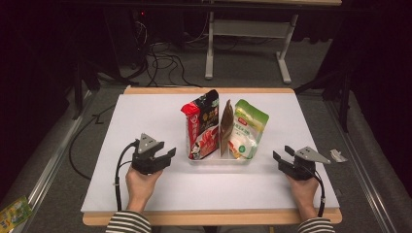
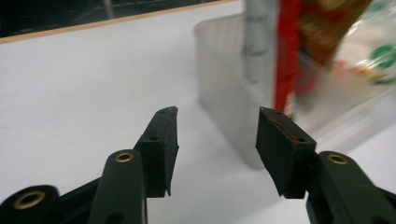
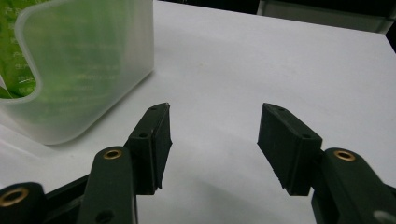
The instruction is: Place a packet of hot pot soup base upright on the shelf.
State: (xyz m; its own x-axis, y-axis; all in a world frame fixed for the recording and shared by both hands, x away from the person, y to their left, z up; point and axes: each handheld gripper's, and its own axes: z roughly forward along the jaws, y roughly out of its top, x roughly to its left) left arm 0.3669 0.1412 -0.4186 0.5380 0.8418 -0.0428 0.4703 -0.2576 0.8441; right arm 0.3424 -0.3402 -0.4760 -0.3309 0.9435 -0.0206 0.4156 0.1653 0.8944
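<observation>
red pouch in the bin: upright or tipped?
Upright, leaning slightly. The red pouch stands on end in the clear bin, beside the brown pouch and green pouch.

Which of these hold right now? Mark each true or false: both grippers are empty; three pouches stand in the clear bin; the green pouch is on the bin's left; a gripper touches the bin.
1. Left gripper and right gripper are empty: true, jaws open.
2. Three pouches stand in the clear bin: true.
3. Green pouch is on the bin's left: false, right; the red pouch is left.
4. A gripper touches the bin: false, both apart.
</observation>
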